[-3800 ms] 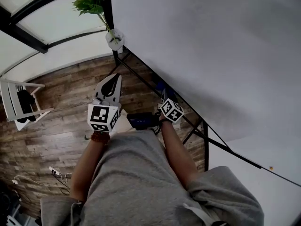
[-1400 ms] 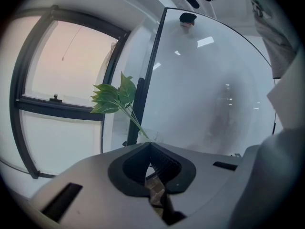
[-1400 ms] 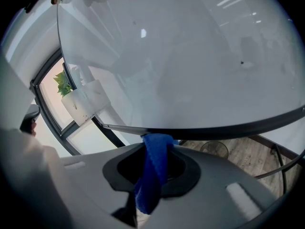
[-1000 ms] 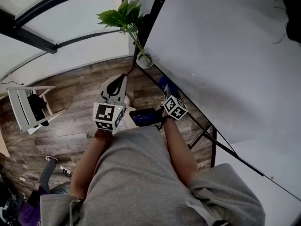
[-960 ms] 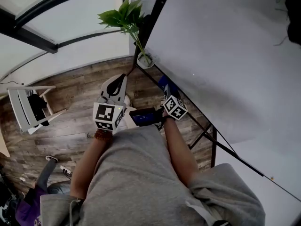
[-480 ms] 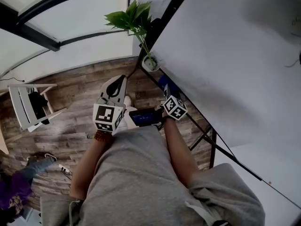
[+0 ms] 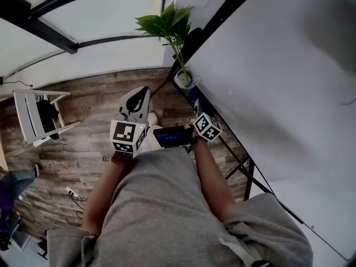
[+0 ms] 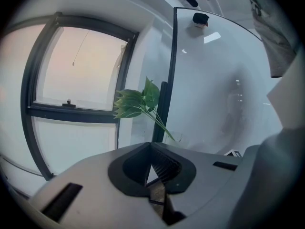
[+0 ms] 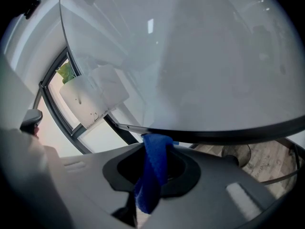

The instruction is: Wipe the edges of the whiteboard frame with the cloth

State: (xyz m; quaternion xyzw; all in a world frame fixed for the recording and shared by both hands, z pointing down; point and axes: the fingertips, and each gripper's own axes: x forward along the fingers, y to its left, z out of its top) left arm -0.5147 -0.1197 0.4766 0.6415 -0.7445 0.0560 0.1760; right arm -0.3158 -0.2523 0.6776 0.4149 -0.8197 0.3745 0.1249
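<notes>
Along the frame (image 9: 228,133), the right gripper (image 9: 155,144), clamping the cloth (image 9: 151,175), has neared the plant (image 7: 169,24): wiping advances; left gripper (image 8: 155,171) closed, empty.

Office; whiteboard (image 7: 278,65); potted plant (image 7: 169,29)

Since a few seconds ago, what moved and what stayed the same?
The plant has come closer to the right hand-held gripper, which looks to have slid the cloth along the bottom frame toward the plant. Nothing was picked up or dropped. The right one stays shut on the cloth, and the left hand-held gripper stays shut and empty beside it.
</notes>
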